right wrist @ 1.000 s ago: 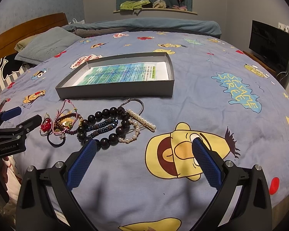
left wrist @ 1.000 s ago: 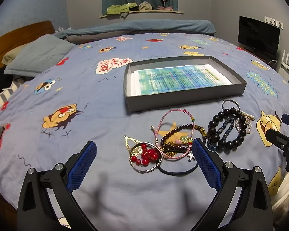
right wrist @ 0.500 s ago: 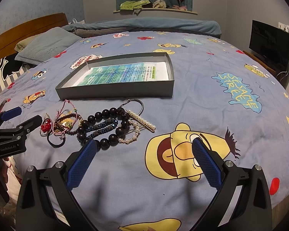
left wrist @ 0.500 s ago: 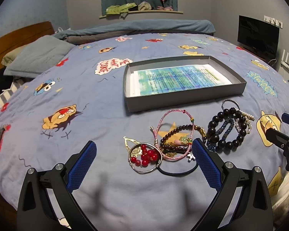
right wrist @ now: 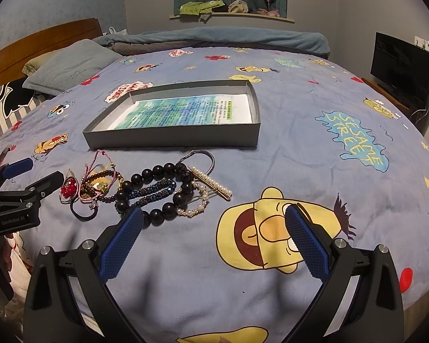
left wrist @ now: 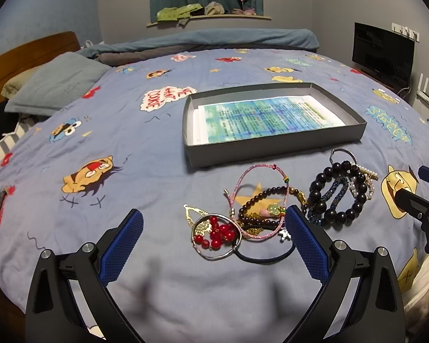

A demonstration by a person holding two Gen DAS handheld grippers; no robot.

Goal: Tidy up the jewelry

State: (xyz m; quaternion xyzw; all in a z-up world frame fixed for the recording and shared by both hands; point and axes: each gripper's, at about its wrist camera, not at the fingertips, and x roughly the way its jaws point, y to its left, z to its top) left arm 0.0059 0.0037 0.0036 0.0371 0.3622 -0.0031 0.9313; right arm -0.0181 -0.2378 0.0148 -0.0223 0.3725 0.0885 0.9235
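L gripper (left wrist: 214,228) & R gripper (right wrist: 214,228): jaws spread wide, empty, above bedspread's (left wrist: 128,131) near edge; jewelry pile (left wrist: 271,208) just before grey tray (left wrist: 274,148).

Pretty dim indoor light, soft shadows at 6 o'clock, heavy fisheye warping with black vignetted corners.

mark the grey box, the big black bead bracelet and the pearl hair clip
grey box (right wrist: 171,140), right wrist view, front wall
big black bead bracelet (right wrist: 168,208), right wrist view, a near bead
pearl hair clip (right wrist: 214,182), right wrist view, mid pearl row
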